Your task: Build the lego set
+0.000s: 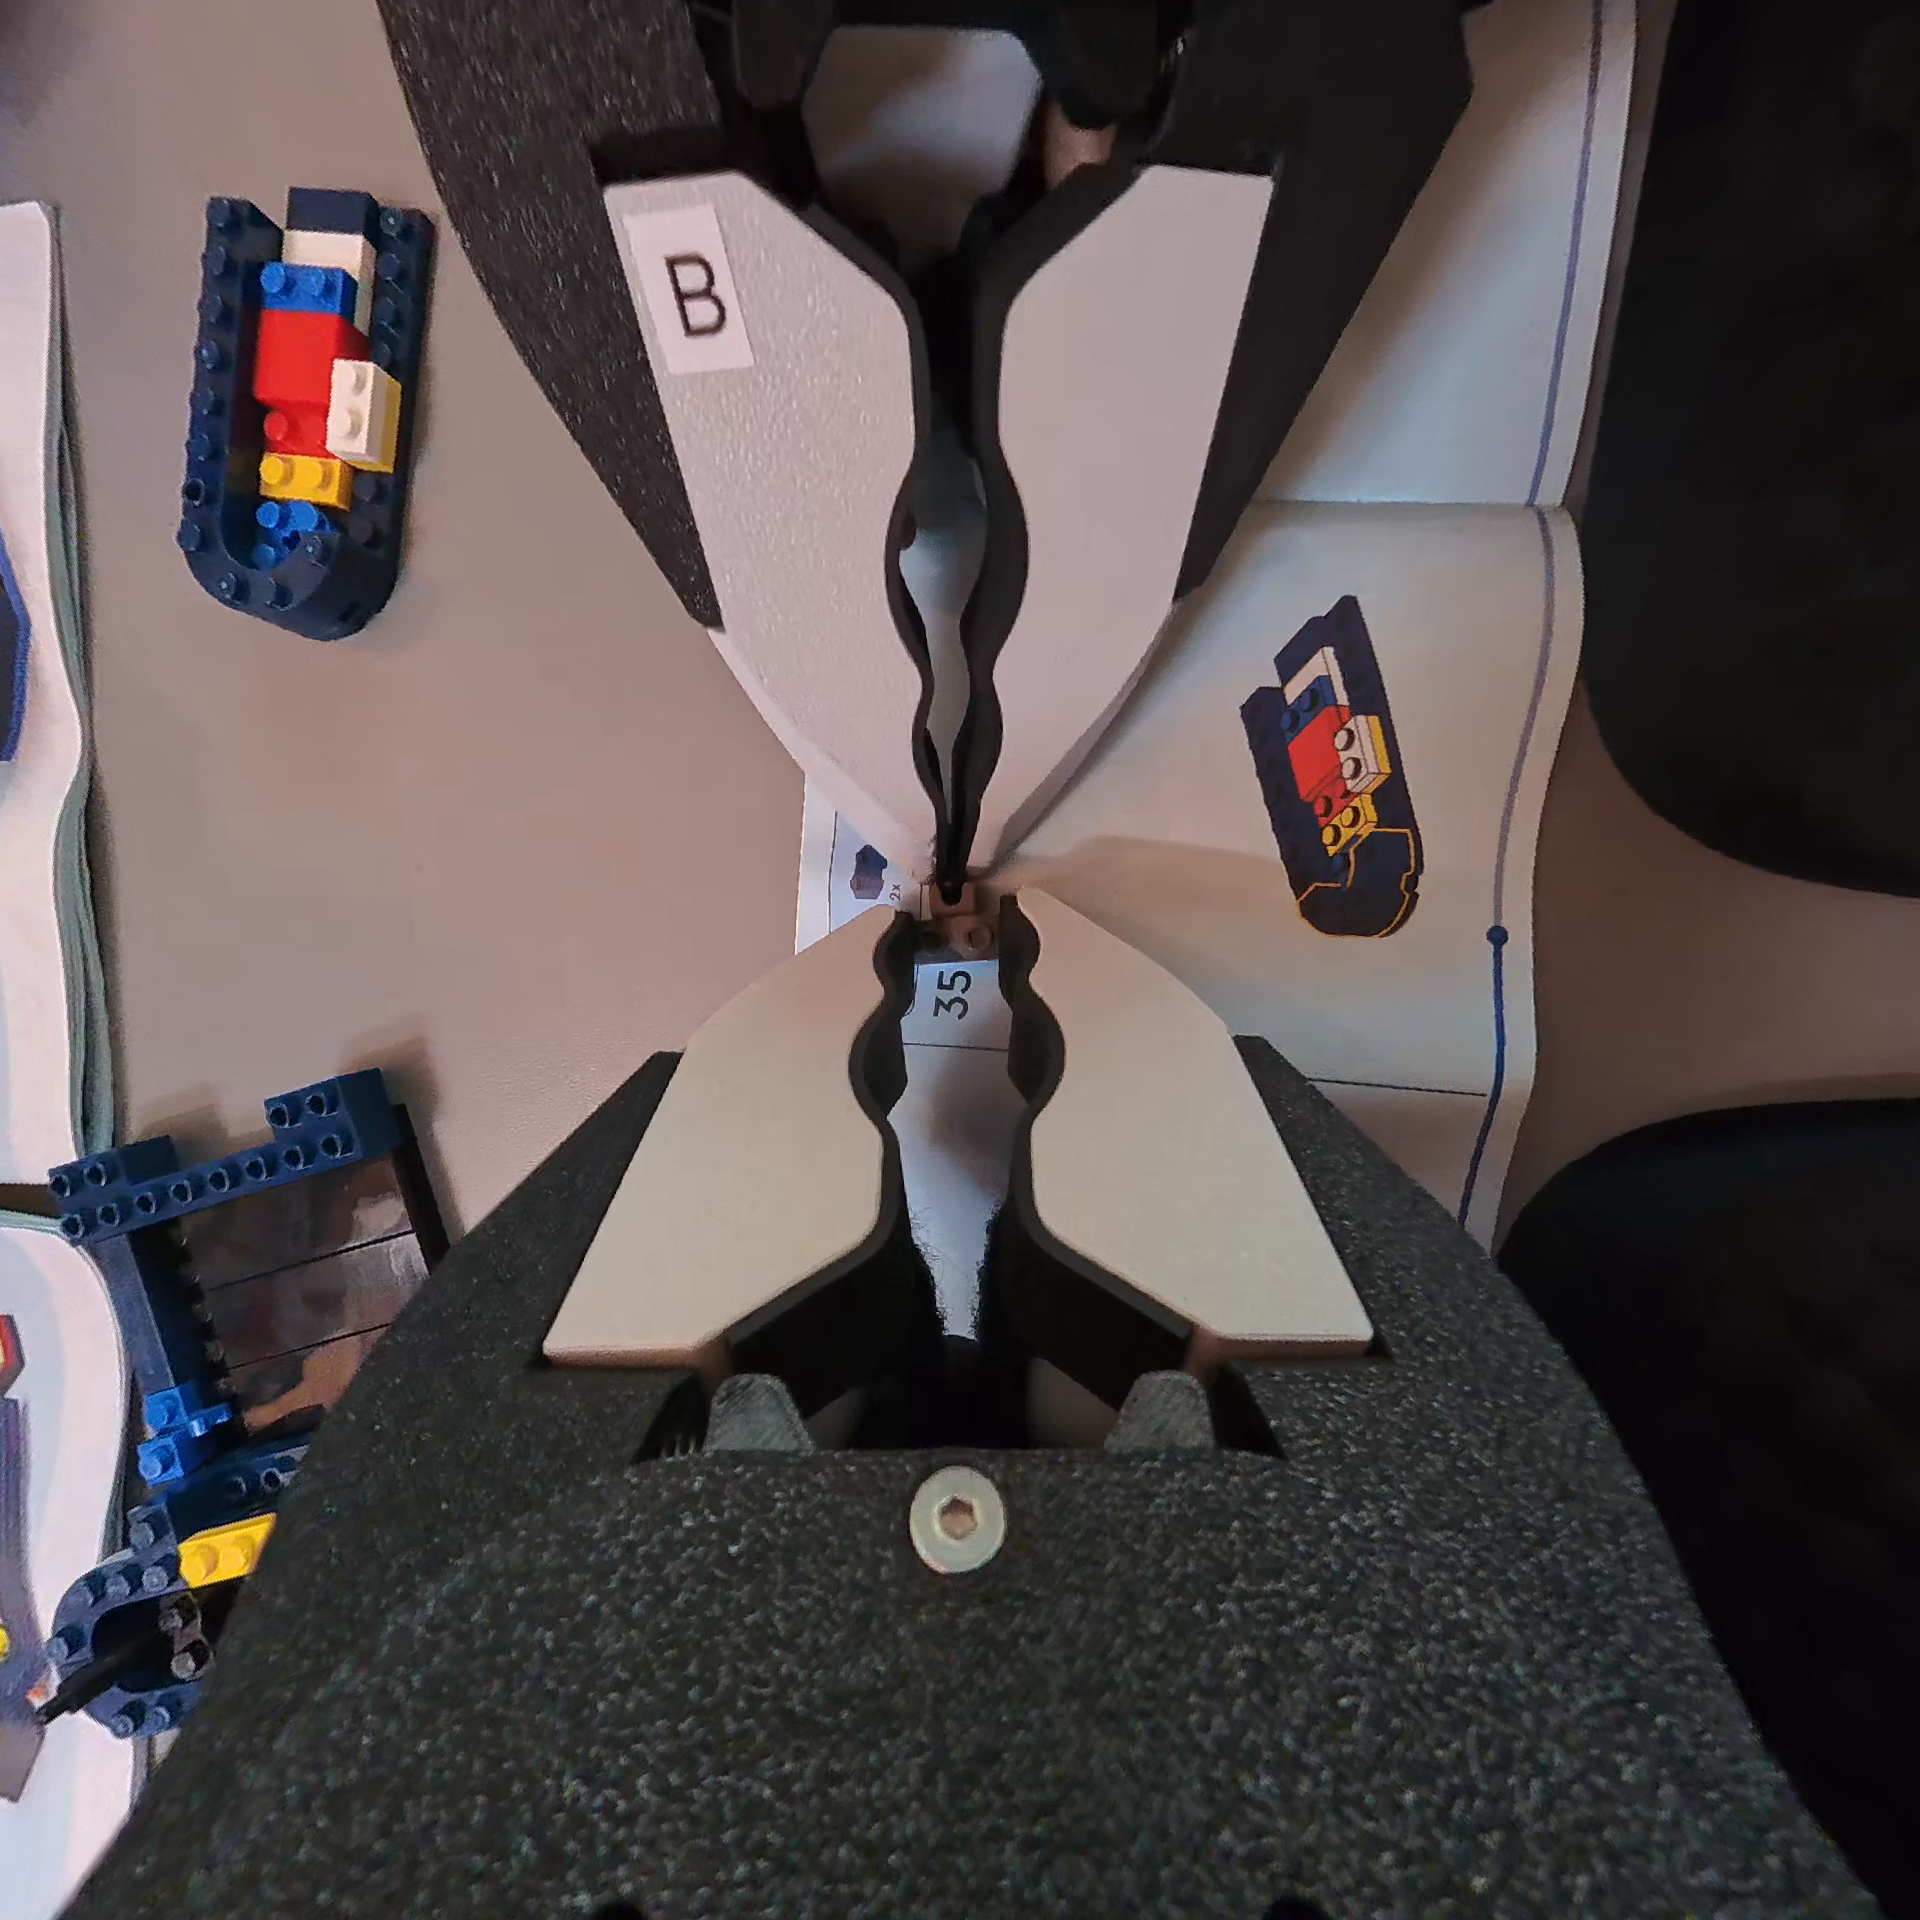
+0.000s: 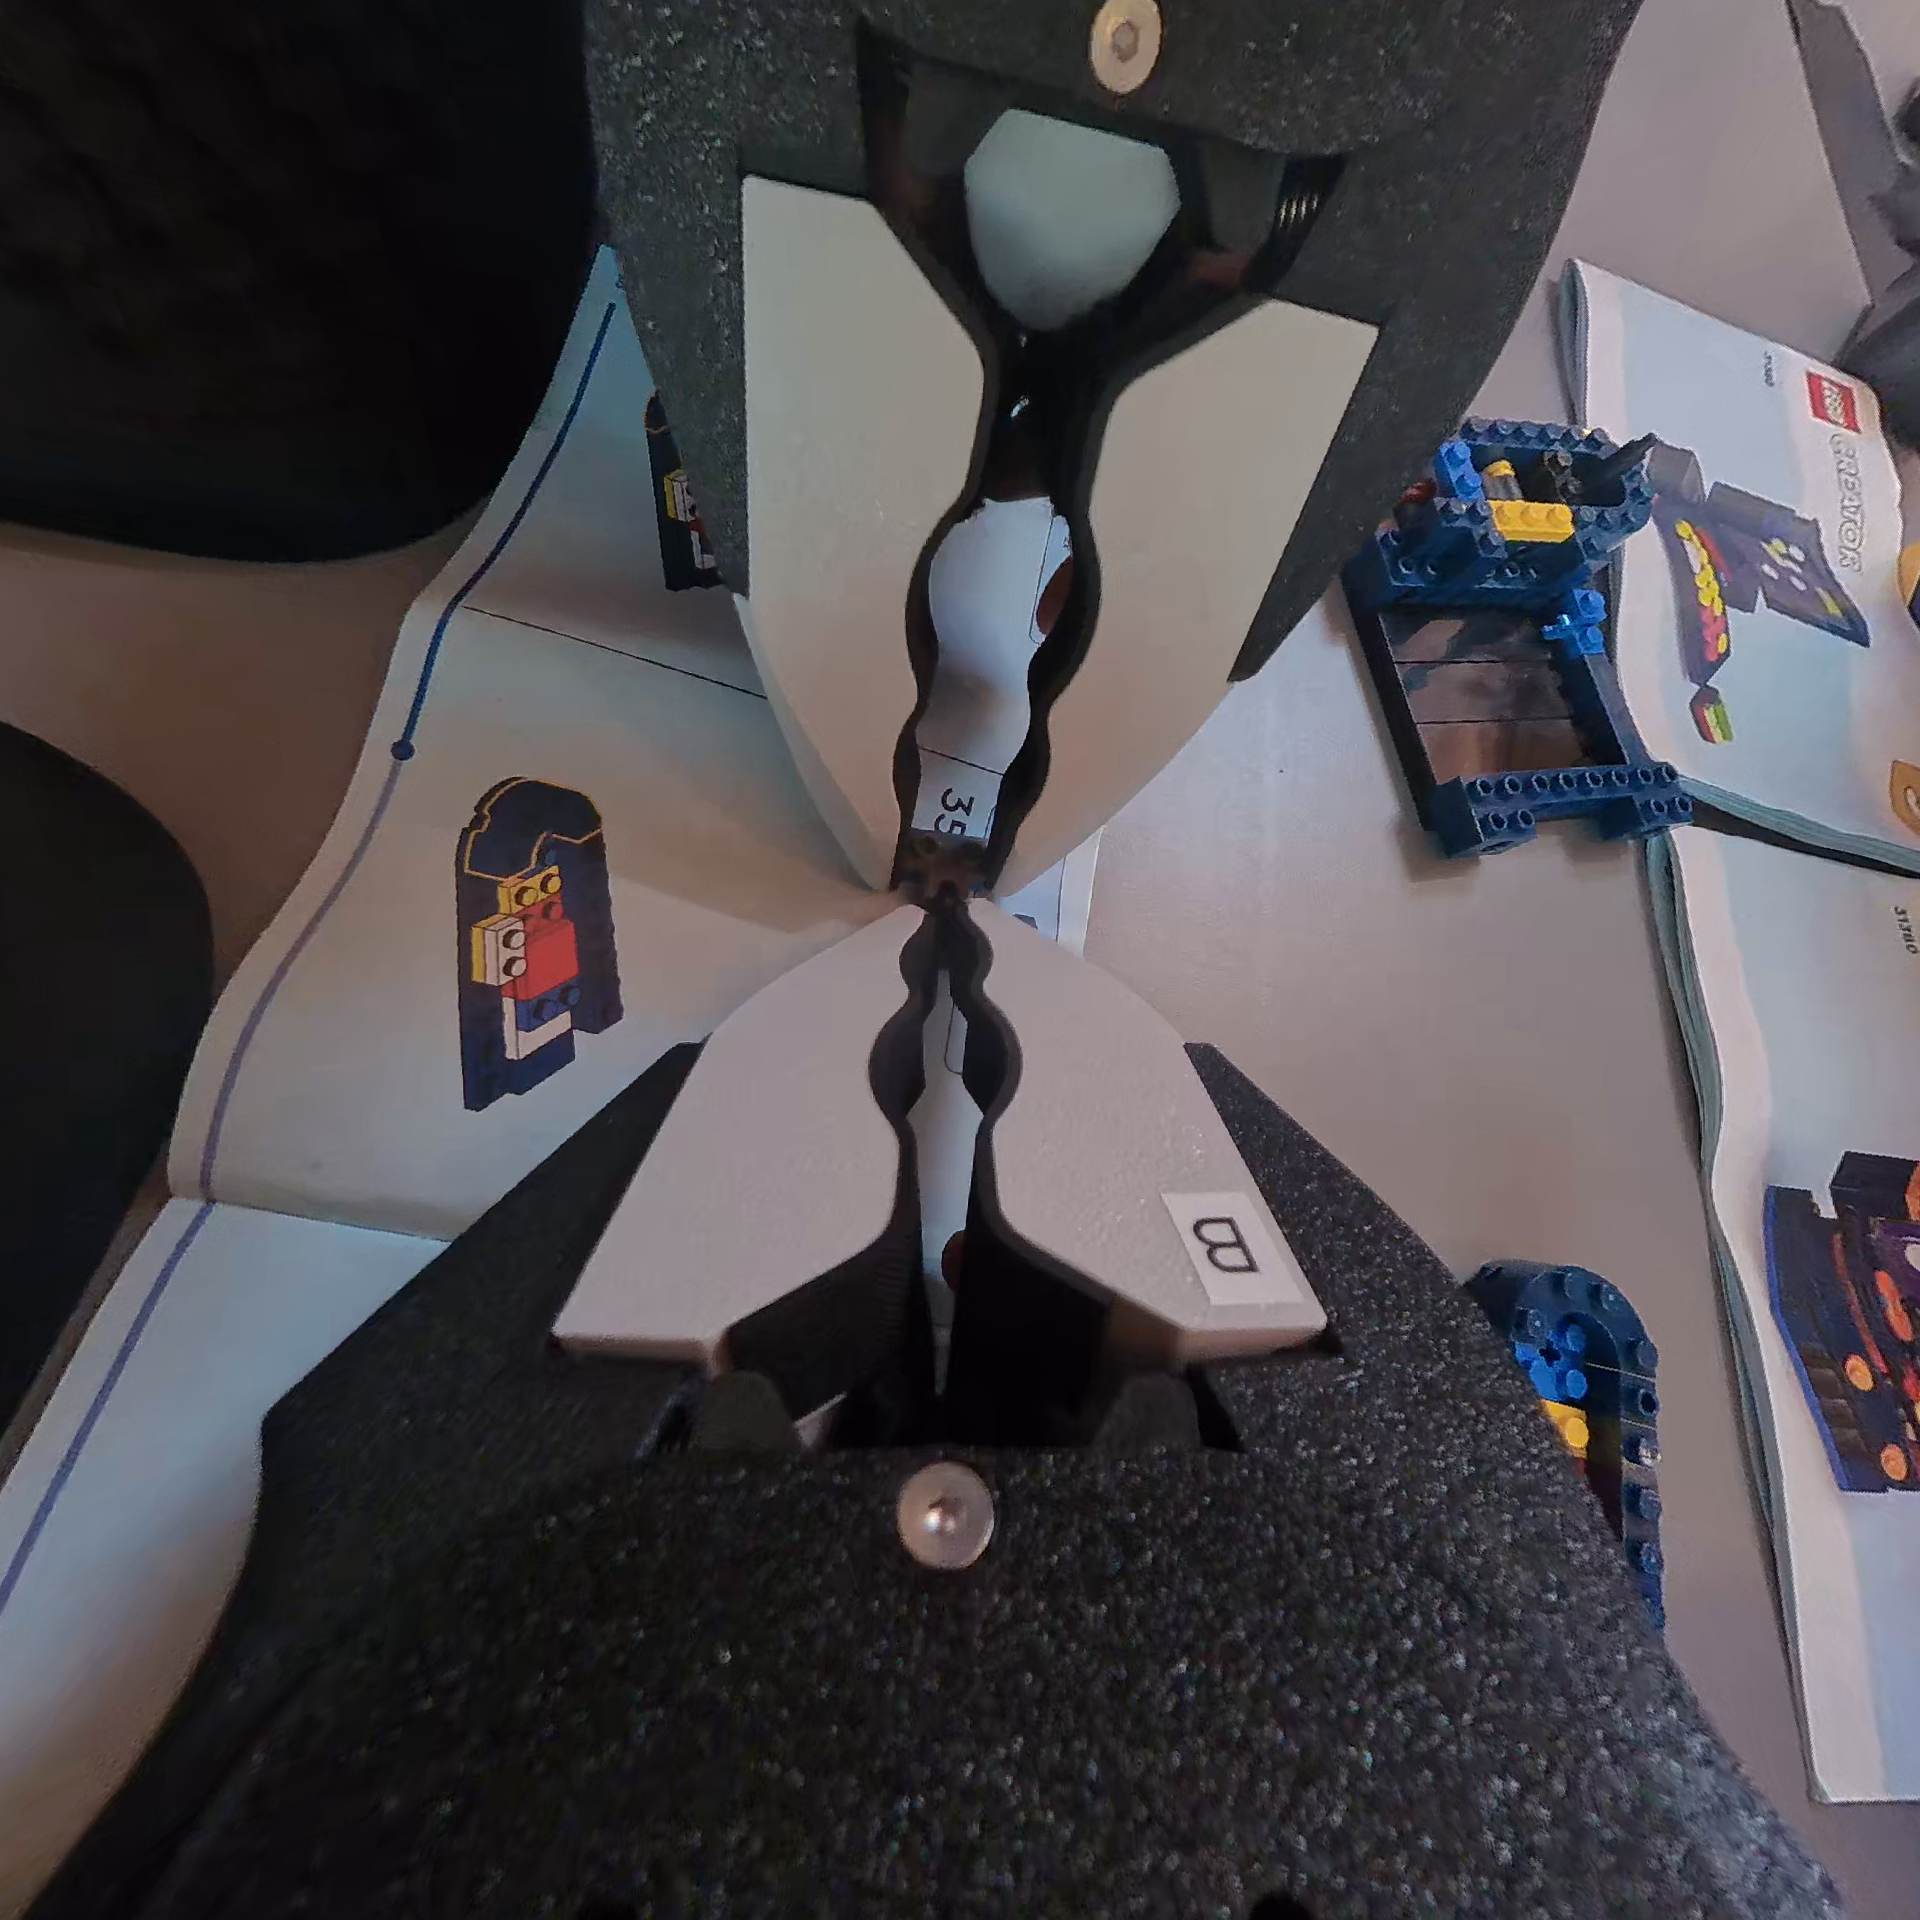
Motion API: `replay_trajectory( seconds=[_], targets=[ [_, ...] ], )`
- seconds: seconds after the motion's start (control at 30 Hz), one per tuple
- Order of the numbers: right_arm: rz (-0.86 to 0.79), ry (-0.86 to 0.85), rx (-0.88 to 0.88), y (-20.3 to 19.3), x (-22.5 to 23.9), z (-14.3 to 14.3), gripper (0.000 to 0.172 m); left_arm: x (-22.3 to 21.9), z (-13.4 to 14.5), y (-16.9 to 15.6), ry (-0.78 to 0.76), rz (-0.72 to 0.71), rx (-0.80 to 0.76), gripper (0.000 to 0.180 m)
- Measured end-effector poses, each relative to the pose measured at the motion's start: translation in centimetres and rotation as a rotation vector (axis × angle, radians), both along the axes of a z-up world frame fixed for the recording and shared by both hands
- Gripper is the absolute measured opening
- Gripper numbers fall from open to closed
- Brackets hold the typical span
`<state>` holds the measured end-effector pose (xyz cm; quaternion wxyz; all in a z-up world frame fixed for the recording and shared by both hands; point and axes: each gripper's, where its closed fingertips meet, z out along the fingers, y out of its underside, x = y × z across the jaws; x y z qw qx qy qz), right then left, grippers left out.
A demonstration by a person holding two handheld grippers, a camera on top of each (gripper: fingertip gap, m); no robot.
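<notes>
Two grippers tip to tip above open booklet (image 1: 1195, 935), left gripper (image 1: 951, 930) narrowly clamping small dark brick (image 1: 961, 928), right gripper (image 2: 943, 914) pinched on its end

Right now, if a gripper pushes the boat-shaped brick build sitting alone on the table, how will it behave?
The boat-shaped brick build sits flat on a wide dark-blue hull, so it will probably slide on the smooth table rather than tip or roll. It looks rigid and light, being small plastic bricks. The red, white and yellow bricks stacked on top might pop off if pushed high up.
</notes>
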<state>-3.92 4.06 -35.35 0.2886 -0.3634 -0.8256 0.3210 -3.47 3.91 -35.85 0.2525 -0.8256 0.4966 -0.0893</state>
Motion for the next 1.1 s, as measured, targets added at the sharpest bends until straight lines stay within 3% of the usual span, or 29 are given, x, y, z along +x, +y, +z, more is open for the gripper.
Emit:
replay_trajectory(
  seconds=[0.23, 0.57, 0.7, 0.8, 1.1],
  targets=[
    [-0.031, -0.040, -0.048, 0.0, 0.0, -0.1, 0.002, 0.0, 0.0, 0.0, 0.027, 0.020, -0.038, 0.015],
    [-0.037, -0.027, -0.116, 0.7, 0.7, 0.6, 0.008, 0.0, -0.1, 0.0, 0.186, 0.002, -0.076, 0.016],
    [-0.043, -0.102, -0.126, 1.3, 2.0, -0.2, 0.011, 0.0, -0.1, 0.0, 0.216, 0.003, -0.087, 0.016],
    [-0.035, -0.095, -0.127, 1.2, 1.9, -0.2, 0.000, 0.0, -0.1, 0.0, 0.243, 0.005, -0.101, 0.016],
    [-0.097, -0.141, -0.205, 0.6, 1.1, -0.3, 0.000, 0.0, -0.1, 0.0, 0.166, 0.110, -0.129, 0.016]
  ],
)
